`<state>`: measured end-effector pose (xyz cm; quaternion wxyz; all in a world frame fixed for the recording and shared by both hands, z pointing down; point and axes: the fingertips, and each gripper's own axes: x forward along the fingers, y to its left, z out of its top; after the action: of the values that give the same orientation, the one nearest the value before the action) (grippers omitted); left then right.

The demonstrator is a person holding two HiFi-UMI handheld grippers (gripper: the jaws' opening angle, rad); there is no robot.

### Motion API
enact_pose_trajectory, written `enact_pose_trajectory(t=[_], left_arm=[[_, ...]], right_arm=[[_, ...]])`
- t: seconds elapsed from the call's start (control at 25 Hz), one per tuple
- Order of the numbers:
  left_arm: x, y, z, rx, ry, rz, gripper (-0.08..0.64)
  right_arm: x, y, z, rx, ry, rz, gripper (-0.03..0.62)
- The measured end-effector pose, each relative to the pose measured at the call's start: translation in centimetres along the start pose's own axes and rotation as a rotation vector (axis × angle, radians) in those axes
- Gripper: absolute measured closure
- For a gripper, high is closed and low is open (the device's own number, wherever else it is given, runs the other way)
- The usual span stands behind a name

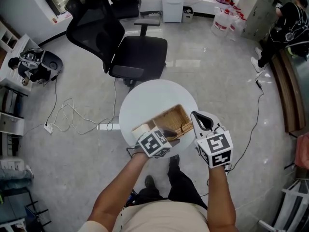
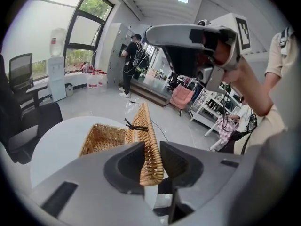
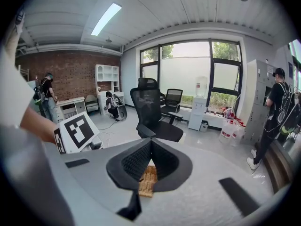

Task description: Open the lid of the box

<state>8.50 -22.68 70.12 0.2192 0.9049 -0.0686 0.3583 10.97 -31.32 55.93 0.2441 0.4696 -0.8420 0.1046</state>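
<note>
**Box-opening, lid raised.** Wicker box point(image 2: 101, 138) near the front of the round white worktop point(image 1: 145, 93), interior exposed. Lid point(image 2: 146, 140) swung up on edge along one side of the box, with a dark tie at its top rim. Left gripper point(image 2: 151, 159) narrowed onto the near edge of the lid, wicker filling the gap between the pads, apparently to steady the lid upright and stop it dropping back. Right gripper point(image 3: 150, 149) closed at the tips and holding nothing, poised above and just beside the box, presumably clear of the lid's swing. Judged nearly complete: opening uncovered, lid not yet laid back or released.
</note>
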Motion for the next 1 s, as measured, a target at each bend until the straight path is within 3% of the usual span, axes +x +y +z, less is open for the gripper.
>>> enact_pose_trajectory(t=[1.0], left_arm=[[1.8,-3.4,-1.4,0.010,0.016,0.015,0.459]], right_arm=[[-4.2,0.6,0.5,-0.033,0.001,-0.052,0.600]])
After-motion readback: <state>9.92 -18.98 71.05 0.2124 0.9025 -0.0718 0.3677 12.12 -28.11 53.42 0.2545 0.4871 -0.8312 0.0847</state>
